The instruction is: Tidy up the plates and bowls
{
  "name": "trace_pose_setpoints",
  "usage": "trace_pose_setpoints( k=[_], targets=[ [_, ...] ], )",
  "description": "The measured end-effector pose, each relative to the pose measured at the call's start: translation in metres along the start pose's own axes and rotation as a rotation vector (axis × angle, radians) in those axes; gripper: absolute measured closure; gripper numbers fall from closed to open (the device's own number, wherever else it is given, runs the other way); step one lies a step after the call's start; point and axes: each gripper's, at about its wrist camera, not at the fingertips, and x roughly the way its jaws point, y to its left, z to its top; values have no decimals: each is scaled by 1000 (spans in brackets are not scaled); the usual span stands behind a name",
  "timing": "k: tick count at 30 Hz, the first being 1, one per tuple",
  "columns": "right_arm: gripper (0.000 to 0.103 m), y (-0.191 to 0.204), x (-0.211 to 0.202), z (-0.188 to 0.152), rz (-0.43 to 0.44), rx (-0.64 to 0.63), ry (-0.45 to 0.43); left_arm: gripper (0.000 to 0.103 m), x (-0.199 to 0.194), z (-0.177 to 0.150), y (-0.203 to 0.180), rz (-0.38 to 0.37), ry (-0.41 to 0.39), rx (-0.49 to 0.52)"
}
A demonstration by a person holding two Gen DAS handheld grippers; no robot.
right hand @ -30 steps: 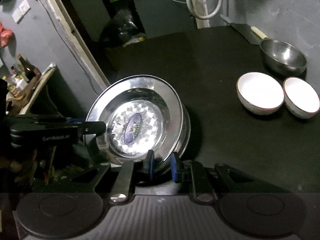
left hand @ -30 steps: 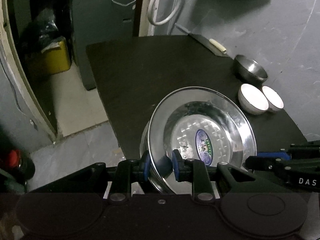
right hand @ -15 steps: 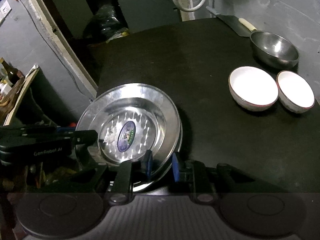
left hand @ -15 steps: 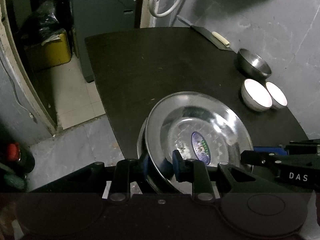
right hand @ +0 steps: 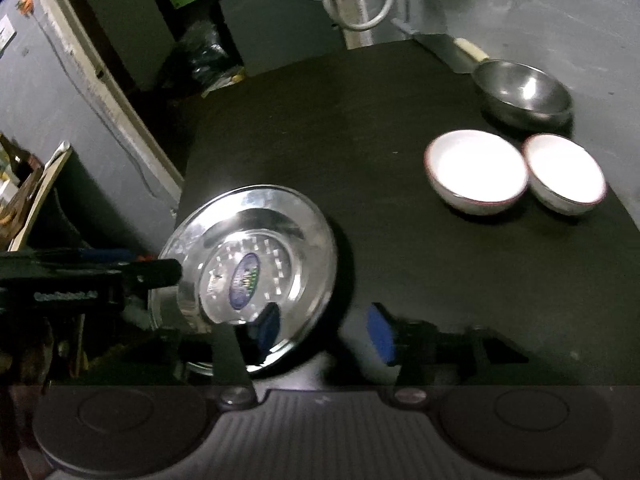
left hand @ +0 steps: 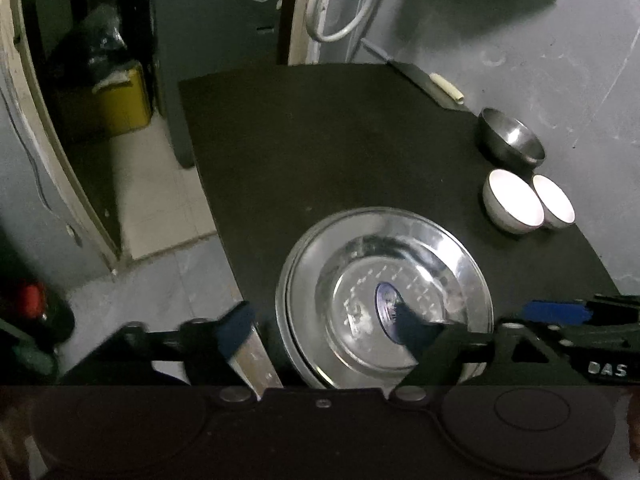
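A stack of steel plates (left hand: 384,296) with a blue sticker lies flat on the black table near its front left corner; it also shows in the right wrist view (right hand: 248,272). My left gripper (left hand: 324,328) is open, its jaws spread on either side of the plates' near left rim. My right gripper (right hand: 324,328) is open, straddling the plates' near right rim. Two white bowls (right hand: 476,172) (right hand: 564,174) sit side by side at the right. A steel bowl (right hand: 524,92) stands behind them.
A cleaver with a pale handle (left hand: 432,84) lies at the table's (right hand: 400,248) far right corner by the grey wall. A yellow bin (left hand: 120,100) and tiled floor lie off the table's left edge. A white cable hangs on the back wall.
Both grippers were shut on the tilted plates' rim; the plates came down flat onto the table and both grippers have opened and let go.
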Motion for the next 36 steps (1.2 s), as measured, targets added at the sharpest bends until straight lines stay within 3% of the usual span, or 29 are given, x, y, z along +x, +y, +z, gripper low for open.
trace_pose_setpoints(
  k=[1, 3, 5, 7, 14, 20, 28, 34, 36],
  targets=[
    [30, -4, -4, -2, -1, 8, -6, 9, -1, 2, -3, 12, -6, 16],
    [6, -13, -12, -6, -3, 27, -27, 3, -3, 8, -11, 32, -17, 51],
    [0, -23, -24, -11, -12, 63, -79, 1, 0, 17, -23, 43, -22, 86],
    [0, -33, -35, -15, -19, 87, -139, 1, 4, 25, -33, 39, -31, 118],
    [0, -75, -60, -12, -137, 172, -309, 1, 22, 61, -78, -46, -172, 195],
    [0, -126, -52, 26, -228, 268, -396, 1, 60, 115, -126, -104, -257, 202],
    [0, -168, -2, 80, -300, 332, -503, 1, 124, 180, -186, -46, -261, 222],
    [13, -191, 38, 105, -297, 344, -473, 2, 174, 207, -201, -60, -196, 207],
    [20, -196, 48, 110, -295, 353, -455, 8, 187, 212, -202, -78, -180, 198]
  ],
)
